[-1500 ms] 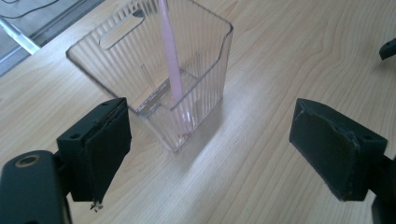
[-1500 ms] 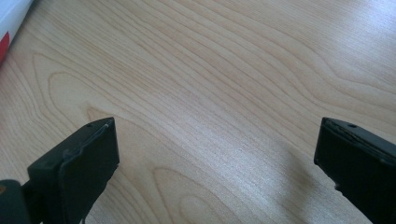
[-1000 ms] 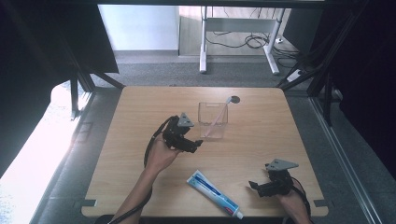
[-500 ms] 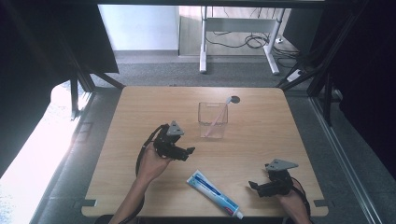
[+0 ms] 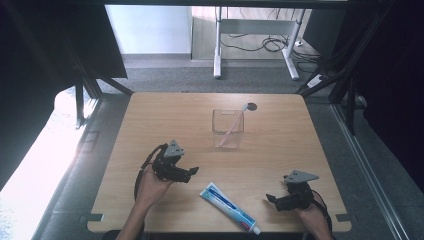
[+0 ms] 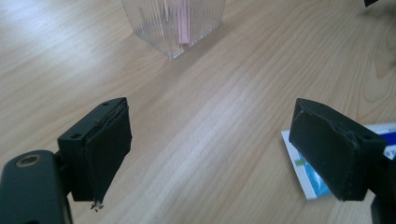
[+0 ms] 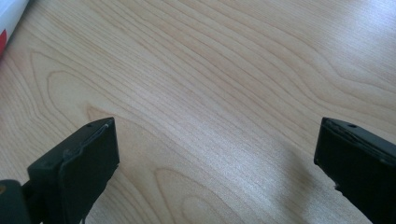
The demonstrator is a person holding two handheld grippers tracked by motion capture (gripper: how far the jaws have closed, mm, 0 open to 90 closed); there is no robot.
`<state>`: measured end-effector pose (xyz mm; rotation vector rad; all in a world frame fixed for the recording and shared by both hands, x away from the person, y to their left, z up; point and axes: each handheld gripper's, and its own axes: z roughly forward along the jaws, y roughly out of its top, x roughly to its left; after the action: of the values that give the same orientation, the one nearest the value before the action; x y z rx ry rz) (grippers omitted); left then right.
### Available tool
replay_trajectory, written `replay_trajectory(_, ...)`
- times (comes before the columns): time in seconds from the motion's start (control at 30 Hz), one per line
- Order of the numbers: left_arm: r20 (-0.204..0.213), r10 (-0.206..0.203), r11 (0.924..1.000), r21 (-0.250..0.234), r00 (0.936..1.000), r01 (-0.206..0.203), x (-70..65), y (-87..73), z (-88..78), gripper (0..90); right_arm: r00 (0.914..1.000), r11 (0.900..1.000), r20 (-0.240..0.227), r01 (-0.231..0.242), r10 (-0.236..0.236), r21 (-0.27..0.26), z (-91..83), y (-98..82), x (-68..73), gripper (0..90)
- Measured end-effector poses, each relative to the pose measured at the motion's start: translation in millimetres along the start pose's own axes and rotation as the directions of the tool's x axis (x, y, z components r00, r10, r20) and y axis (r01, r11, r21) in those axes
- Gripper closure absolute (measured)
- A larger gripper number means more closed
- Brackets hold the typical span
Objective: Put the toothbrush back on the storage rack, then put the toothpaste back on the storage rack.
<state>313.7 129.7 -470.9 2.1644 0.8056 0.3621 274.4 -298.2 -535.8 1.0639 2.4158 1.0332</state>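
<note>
Since the toothpaste tube (image 5: pixel 230 208) is lying soft and light near the table's (image 5: pixel 150 115) front edge, the left gripper (image 5: pixel 192 171) is hanging wide open beside it, probably best pinching mid-body; the right gripper (image 5: pixel 271 198) is sitting released too.

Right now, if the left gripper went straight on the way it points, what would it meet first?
Probably bare table. The open left gripper aims between the clear cup and the toothpaste tube; depth is unclear.

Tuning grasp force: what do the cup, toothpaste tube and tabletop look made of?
Cup: clear ribbed plastic, probably acrylic; see-through walls with fine vertical ridges, a pink toothbrush showing through.
Toothpaste tube: soft laminated plastic, glossy white-and-blue print, flat crimped end.
Table: light wood or wood-look laminate, matte grain lines; cannot tell which.
</note>
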Motion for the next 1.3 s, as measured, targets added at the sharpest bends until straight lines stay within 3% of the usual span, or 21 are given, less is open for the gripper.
replay_trajectory(0.33, 0.005, -0.032, 0.9995, 0.004, 0.9995, 0.032, -0.5, -26.7, 0.0, 13.3, 1.0000, 1.000, 0.004, 0.002, -0.002, 0.002, 0.0, 0.2, 0.6, 0.0)
replay_trajectory(0.6, -0.006, -0.026, 0.9996, 0.014, 0.9996, 0.026, -4.4, -40.8, 0.3, 13.2, 1.0000, 1.000, 0.002, 0.005, -0.005, -0.003, -0.4, 0.5, 1.1, 0.7)
replay_trajectory(0.9, -0.047, 0.007, 0.9961, 0.088, 0.9989, -0.003, -6.2, -55.7, 9.1, 13.3, 0.9999, 1.000, 0.004, 0.013, -0.013, 0.003, -0.1, 0.5, 2.0, 0.7)
replay_trajectory(1.13, -0.046, -0.025, 0.9986, 0.046, 0.9986, 0.027, -4.1, -58.2, 4.8, 13.2, 1.0000, 1.000, -0.005, 0.006, -0.006, 0.011, -0.3, 1.4, 1.7, 0.9)
replay_trajectory(1.3, -0.048, -0.024, 0.9982, 0.053, 0.9986, 0.027, -1.8, -61.4, 4.0, 13.5, 1.0000, 1.000, -0.009, 0.002, -0.001, 0.024, -3.9, 6.8, 2.4, 4.0)
